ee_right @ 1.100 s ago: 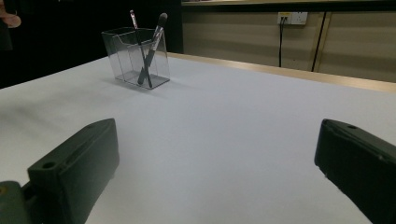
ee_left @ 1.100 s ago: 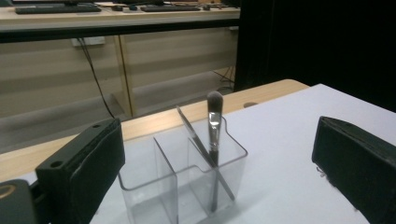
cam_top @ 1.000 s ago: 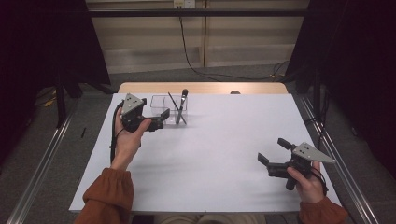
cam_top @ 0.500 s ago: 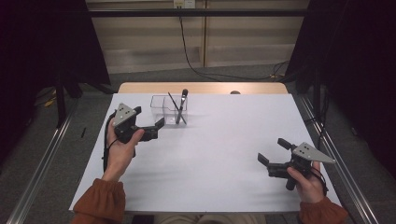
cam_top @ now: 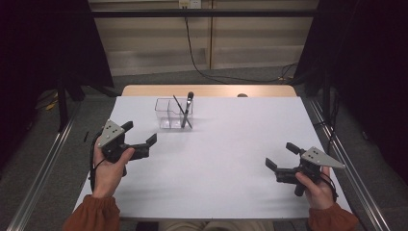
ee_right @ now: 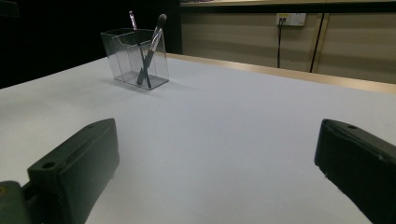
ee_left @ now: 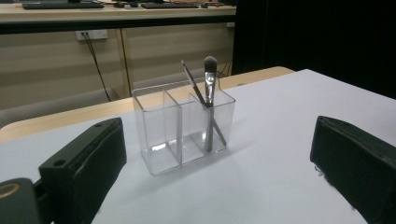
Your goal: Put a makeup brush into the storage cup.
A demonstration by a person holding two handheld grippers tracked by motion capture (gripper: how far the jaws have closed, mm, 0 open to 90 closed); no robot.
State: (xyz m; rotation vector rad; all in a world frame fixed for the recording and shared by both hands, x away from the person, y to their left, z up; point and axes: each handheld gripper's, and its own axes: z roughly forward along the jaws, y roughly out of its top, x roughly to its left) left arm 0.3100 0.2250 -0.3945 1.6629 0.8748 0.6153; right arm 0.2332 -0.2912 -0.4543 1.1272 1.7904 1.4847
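left hand-held gripper (cam_top: 142,135): jaws spread wide, nothing between them, held low over the left side of the white rectangular surface (cam_top: 231,159). grey three-cornered plate on top, black body gripped in the person's left hand (cam_top: 108,168), orange sleeve (cam_top: 91,214) at the wrist. jaws point toward the far middle of the surface

in the left gripper view the two black jaws stand far apart at the bottom corners, and the clear plastic three-compartment organiser box (ee_left: 184,128) sits between them, farther off, not touching either jaw

right hand-held gripper (cam_top: 281,156): jaws also spread, empty, low over the near right side of the surface, held in the person's right hand (cam_top: 315,187). jaws point left and away. well apart from the box

organiser box (cam_top: 173,113) stands upright on the far middle part of the surface, closer to the left hand-held gripper than the right. dividers split it into compartments; the two on the left side in the left gripper view look empty

black-handled makeup brush with a dark rounded head (ee_left: 209,93) stands in the end compartment, leaning. thin dark brush with a small tip (ee_left: 194,86) sits in the same compartment, tilted the other way, so the two cross

in the right gripper view the box (ee_right: 135,58) shows far off at upper left with both brushes sticking out above the rim

beyond the surface: light wooden table edge (cam_top: 207,90), beige wall panels, black cable (cam_top: 192,48) hanging from a wall socket
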